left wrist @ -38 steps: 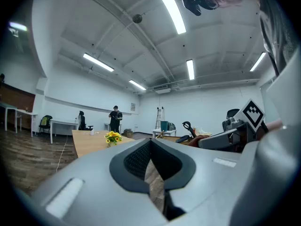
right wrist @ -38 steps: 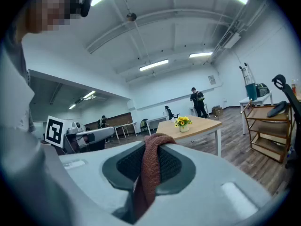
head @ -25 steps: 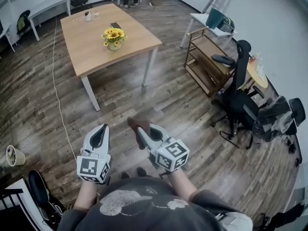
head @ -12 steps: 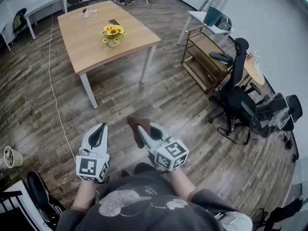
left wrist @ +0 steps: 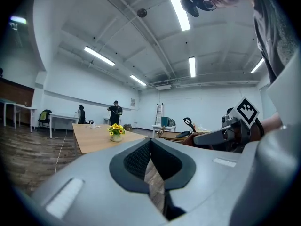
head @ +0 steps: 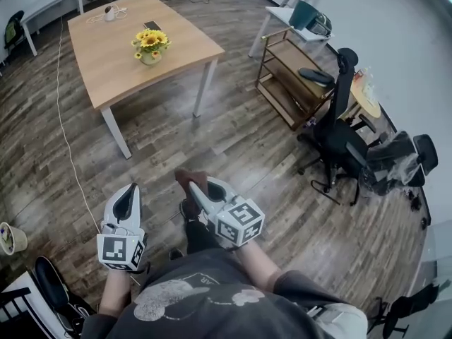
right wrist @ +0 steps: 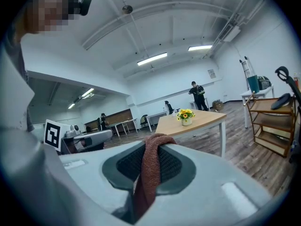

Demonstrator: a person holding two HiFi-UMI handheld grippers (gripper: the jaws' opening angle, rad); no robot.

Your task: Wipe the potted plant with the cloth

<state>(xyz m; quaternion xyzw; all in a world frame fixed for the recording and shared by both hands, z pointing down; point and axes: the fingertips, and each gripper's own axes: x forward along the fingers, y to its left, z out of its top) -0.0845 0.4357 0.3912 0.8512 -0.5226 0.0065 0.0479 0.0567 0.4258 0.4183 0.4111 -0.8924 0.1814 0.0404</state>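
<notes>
The potted plant (head: 149,46), yellow sunflowers in a pale pot, stands on a wooden table (head: 106,62) far ahead across the floor. It also shows small in the left gripper view as the plant (left wrist: 115,131) and in the right gripper view as the plant (right wrist: 186,116). My right gripper (head: 198,188) is shut on a reddish-brown cloth (head: 189,179), and the cloth (right wrist: 147,173) hangs folded over its closed jaws. My left gripper (head: 129,191) is held beside it, shut and empty, with its jaws meeting. Both grippers are well short of the table.
A wooden shelf cart (head: 289,83) and a black office chair (head: 339,143) stand to the right. A white cable (head: 67,136) runs along the floor at the left. A phone (head: 152,25) lies on the table. A person (left wrist: 114,113) stands at the far wall.
Both grippers sit lower in the head view than a second ago. The table with the plant has slid toward the upper left. The cloth stays in the right gripper.
</notes>
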